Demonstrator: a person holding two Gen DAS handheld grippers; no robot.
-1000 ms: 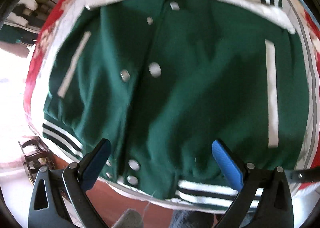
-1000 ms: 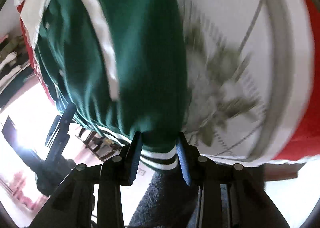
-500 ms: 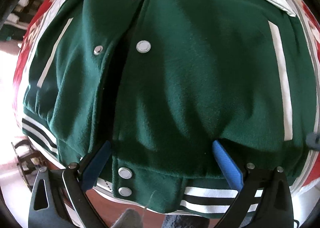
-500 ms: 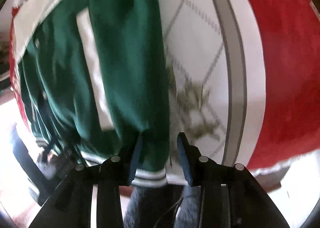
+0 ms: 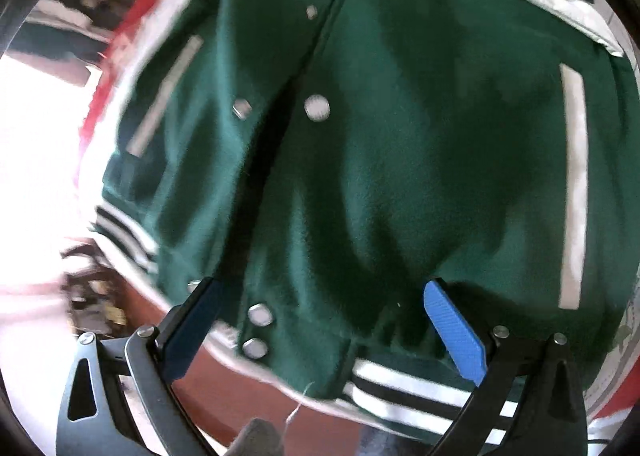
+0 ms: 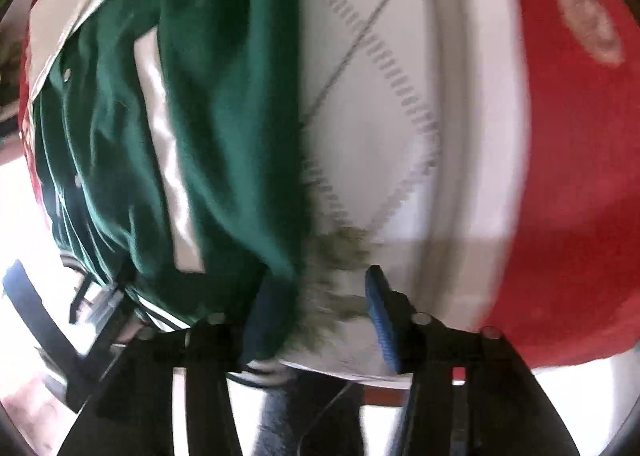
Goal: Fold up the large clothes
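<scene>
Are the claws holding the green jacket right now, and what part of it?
No. Both claws are open: the left claw spreads over the green jacket near its striped hem, and the right claw sits at the jacket's edge.

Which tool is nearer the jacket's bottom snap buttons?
Left. The left tool straddles the hem at the snap buttons; the right tool is at the jacket's side edge.

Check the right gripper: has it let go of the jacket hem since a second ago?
Yes. The right gripper has opened, and the green jacket hem now lies by its left finger only, with the white quilt showing between the fingers.
</scene>
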